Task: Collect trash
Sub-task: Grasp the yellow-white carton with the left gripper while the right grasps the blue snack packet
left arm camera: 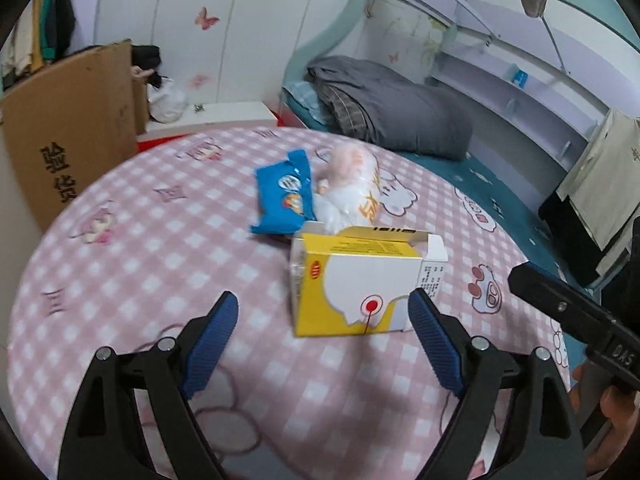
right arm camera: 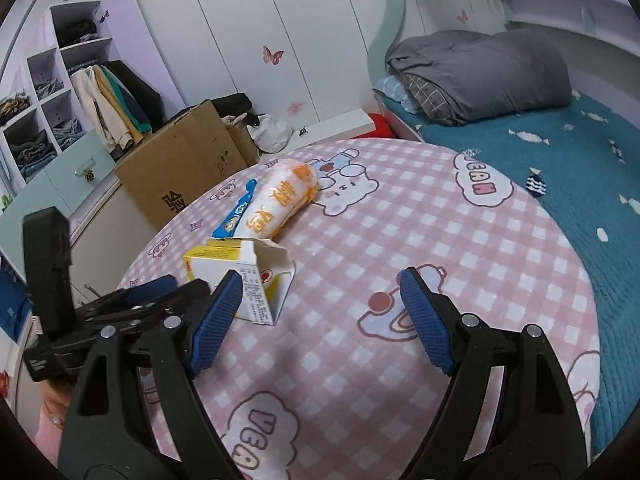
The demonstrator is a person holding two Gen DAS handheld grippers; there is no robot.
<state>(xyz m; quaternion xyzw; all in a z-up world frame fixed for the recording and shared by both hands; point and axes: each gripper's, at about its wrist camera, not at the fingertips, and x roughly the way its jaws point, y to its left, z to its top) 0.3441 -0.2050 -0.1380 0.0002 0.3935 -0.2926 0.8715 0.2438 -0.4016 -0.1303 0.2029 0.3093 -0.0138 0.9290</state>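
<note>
Three bits of trash lie together on the pink checked blanket (left arm camera: 168, 264): a yellow-and-white carton (left arm camera: 356, 284) with its top flaps open sits nearest, a blue snack wrapper (left arm camera: 282, 196) lies just beyond it to the left, and a white plastic bag with orange print (left arm camera: 352, 184) rests against the wrapper on its right. The left gripper (left arm camera: 323, 312) hovers low over the blanket with its jaws spread wide and nothing between them, the carton sitting just ahead, closer to the right-hand pad. The right gripper (right arm camera: 320, 296) hangs further right, also spread and empty, over bare blanket. The carton looks like the piece in hand, I'd say; to take it cleanly the left gripper should shift a little right so the box is centred, then close across the narrow faces below the loose flaps, gently, since an open empty carton will crush and skew. As for writing, the blanket's cloud patches read "BEAN" upside down from where I stand, the cardboard box (right arm camera: 188, 164) on the far left carries bold black Chinese characters, the bag's orange characters are too blurred to read, and the carton's side shows fine print I cannot make out.
</note>
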